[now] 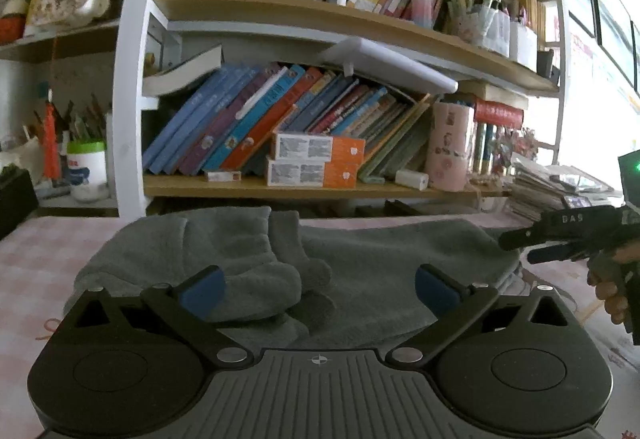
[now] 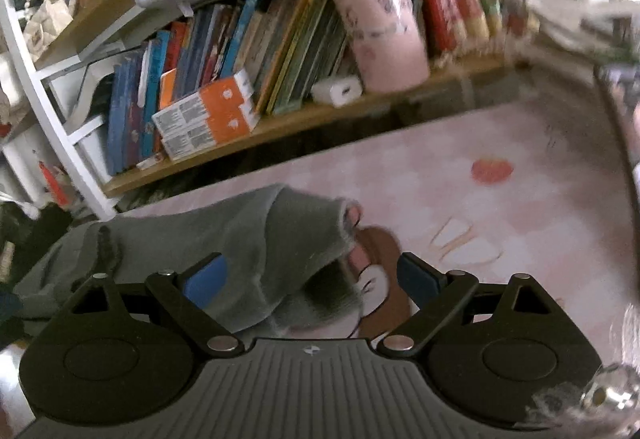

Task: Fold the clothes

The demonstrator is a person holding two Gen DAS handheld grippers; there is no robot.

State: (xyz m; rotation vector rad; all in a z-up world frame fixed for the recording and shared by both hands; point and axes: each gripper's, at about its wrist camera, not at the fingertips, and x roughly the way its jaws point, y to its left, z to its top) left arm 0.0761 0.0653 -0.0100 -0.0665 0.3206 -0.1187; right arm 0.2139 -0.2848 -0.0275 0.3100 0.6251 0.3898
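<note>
Looking at where I stood with this one, both my grippers were spread wide with nothing pinched in either. The grey fleece garment [image 1: 304, 267] lay bunched on the pink checked tabletop [image 1: 36, 259], right in front of the bookshelf [image 1: 280, 191], with a lumpy fold of it sitting between the blue pads [image 1: 202, 297] of my left gripper [image 1: 320, 295] but not pressed by them. My right gripper [image 2: 312, 283] was over the garment's other end, where a cuff or hem [image 2: 344, 223] hung loose off to one side, and that view was smeared, so I couldn't tell exactly how the edge lay.

What worried me: the fabric was thick and heaped in layers, so closing on the lump could have grabbed two or three layers at once and dragged the whole pile instead of one edge. The fold would have come out crooked. The right side looked only half over the cloth, so those jaws might have shut on air or just a wisp of fleece that slipped out mid-lift. Also the cloth under it all looked slidey, and a hard pull might have rucked it up too.
</note>
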